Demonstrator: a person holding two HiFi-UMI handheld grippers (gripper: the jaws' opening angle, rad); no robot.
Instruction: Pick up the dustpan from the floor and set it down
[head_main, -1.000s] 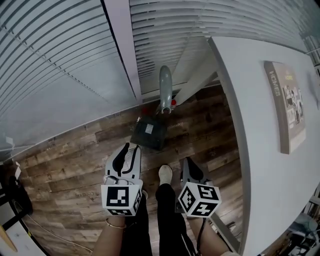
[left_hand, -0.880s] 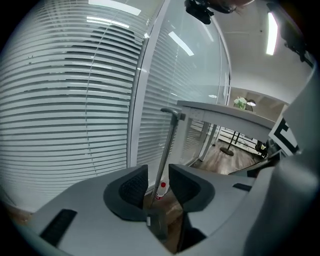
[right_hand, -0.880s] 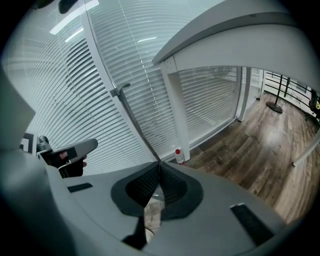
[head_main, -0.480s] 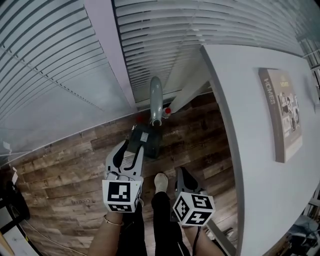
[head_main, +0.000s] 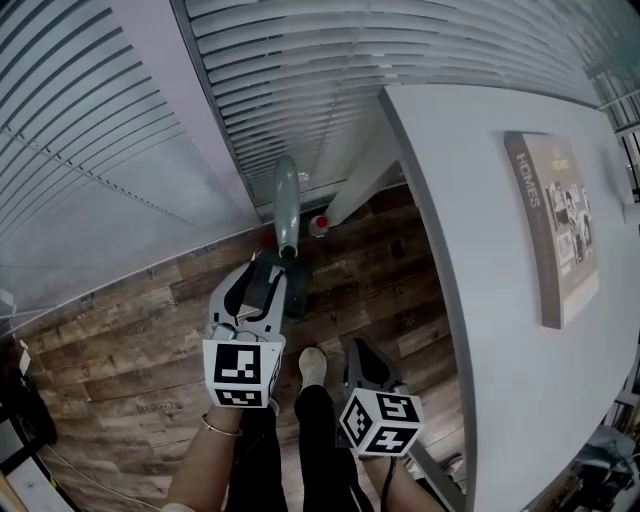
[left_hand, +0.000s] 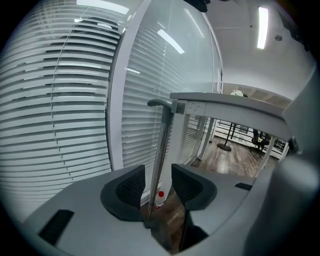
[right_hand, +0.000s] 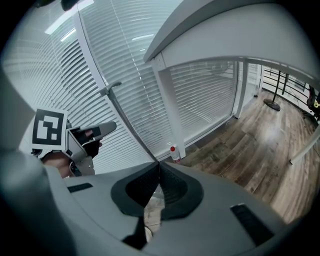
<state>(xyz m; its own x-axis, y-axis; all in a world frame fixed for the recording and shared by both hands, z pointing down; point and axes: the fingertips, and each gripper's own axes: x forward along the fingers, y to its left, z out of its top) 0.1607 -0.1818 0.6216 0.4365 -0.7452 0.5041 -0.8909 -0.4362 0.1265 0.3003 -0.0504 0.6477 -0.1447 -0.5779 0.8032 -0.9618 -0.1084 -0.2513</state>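
Two jaws of the left gripper (head_main: 260, 285) have just been opening and straddle the upright handle (left_hand: 161, 150) without pressing, likely lined up to clamp; the dustpan (head_main: 298, 292) sits on the floor (head_main: 120, 330) at frame centre, and the right gripper (head_main: 362, 358) is clenched empty, lower centre

Illumination is even, cool and bright. A ceiling light strip (left_hand: 262, 27) is overexposed, and its reflections streak the glass panel (left_hand: 167, 40). The wooden floor (right_hand: 272, 130) carries a pale sheen. Both gripper views are wide-angle: the blinds (right_hand: 125, 65) bow into curves and the corners fall to black. The left tool (left_hand: 156, 181) body nearest the lens is soft. Head view detail is sharp.
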